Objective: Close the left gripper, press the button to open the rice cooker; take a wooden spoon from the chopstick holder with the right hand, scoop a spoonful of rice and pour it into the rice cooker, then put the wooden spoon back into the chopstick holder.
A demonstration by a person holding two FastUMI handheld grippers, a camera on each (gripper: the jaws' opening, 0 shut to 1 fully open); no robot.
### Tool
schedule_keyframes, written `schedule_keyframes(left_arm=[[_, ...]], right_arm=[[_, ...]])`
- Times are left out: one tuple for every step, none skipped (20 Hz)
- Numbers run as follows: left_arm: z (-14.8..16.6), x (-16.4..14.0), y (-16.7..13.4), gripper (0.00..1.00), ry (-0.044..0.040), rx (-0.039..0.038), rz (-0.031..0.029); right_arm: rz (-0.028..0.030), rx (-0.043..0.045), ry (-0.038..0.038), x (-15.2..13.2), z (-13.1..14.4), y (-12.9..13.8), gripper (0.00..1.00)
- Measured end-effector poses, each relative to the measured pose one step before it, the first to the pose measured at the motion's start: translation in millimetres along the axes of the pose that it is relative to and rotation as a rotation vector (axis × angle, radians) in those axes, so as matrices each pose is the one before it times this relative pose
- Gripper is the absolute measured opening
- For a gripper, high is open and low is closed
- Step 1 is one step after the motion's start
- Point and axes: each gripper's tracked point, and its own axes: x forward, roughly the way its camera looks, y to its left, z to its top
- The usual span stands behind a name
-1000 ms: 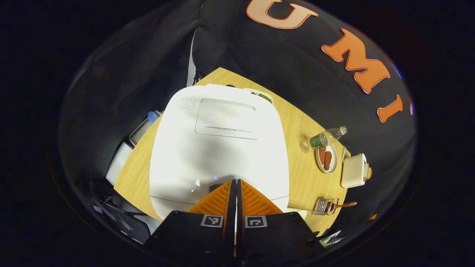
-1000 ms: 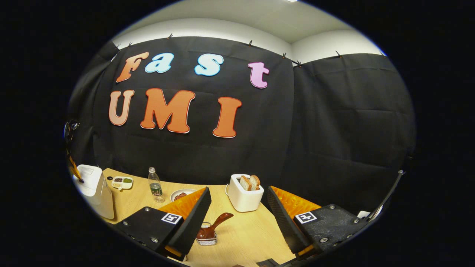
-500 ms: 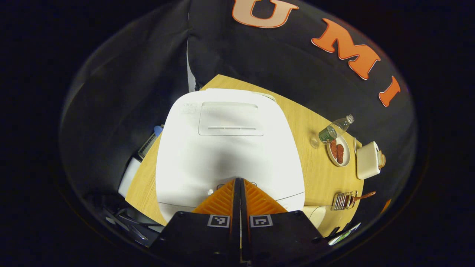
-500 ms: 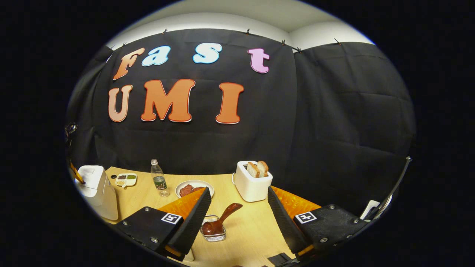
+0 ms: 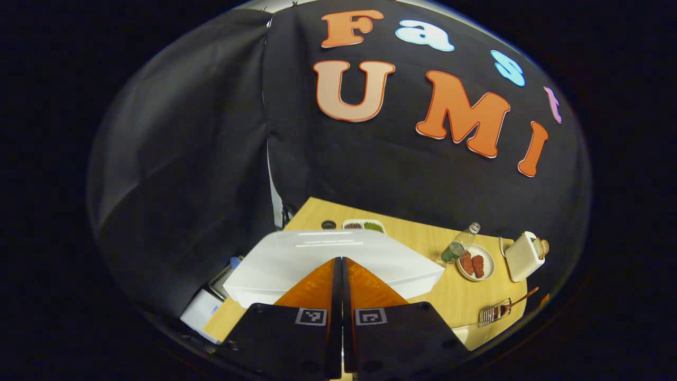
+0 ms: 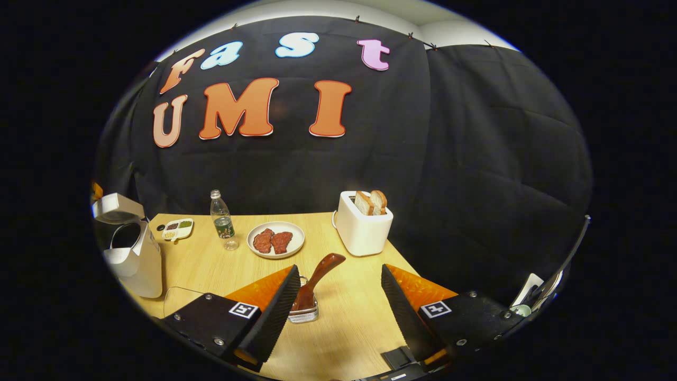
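Left gripper (image 5: 338, 264): jaws together, empty, hovering at the raised white lid of the rice cooker (image 5: 338, 259); in the right gripper view the rice cooker (image 6: 132, 254) stands open at the tabletop's (image 6: 349, 317) left edge. Right gripper (image 6: 338, 291): jaws wide apart, empty, above the tabletop; the wooden spoon (image 6: 317, 278) leans in the chopstick holder (image 6: 303, 313), handle up and tilted right, just ahead of the jaws. Probable faults: jaws closing on the slanted handle off-centre would let the spoon pivot or slip; a lift along the wrong line could drag or tip the light wire holder; the left finger is nearest the holder and may knock it during approach.
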Motion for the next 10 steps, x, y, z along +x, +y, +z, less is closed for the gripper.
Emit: schedule_keyframes(left_arm=[[14.05,-0.95,2.43,0.06,-0.04427,0.02677,0.01324],[12.26,0.12,2.05,0.02,-0.04299,0.02216,0.01867],[11.66,1.23,3.40,0.02,-0.04344,0.01312,0.01494],[14.01,0.44,2.68,0.06,-0.04135,0.00922,0.01943],[9.48,1.34,-0.77,0.06,-0.02983,0.00911,0.00676],[3.64,-0.28,1.94,0.06,-0.01477,0.01162,0.01964],[3.08,-3.69,-1.29,0.06,-0.01209,0.00413,0.00810],[5.29,-7.43,-5.09,0.06,-0.01947,-0.01040,-0.00782],[5.39,-7.31,-12.55,0.06,-0.01370,-0.01457,-0.01525],[0.71,-9.04,-6.78,0.06,-0.01655,-0.01523,-0.01161]], right_arm=[[0.00427,0.00577,0.01166,-1.00,-3.17,-0.06,0.96],[0.00451,0.00536,0.00984,0.15,-3.29,0.05,0.95],[0.00548,0.00366,0.00784,0.51,-2.07,0.75,0.95],[0.00580,0.00391,0.00279,-0.72,-1.03,0.26,0.95],[0.00486,0.00068,0.00121,0.94,0.13,0.63,0.96],[0.00289,-0.00012,0.00013,1.40,-0.03,0.02,0.96],[0.00484,0.00042,0.00454,2.10,-1.04,0.70,0.95],[0.00691,0.00179,0.00861,2.31,-2.47,0.89,0.95],[0.00866,0.00373,0.00832,2.62,-2.26,1.54,0.95],[0.00771,0.00348,0.00627,2.47,-0.41,1.88,0.96]])
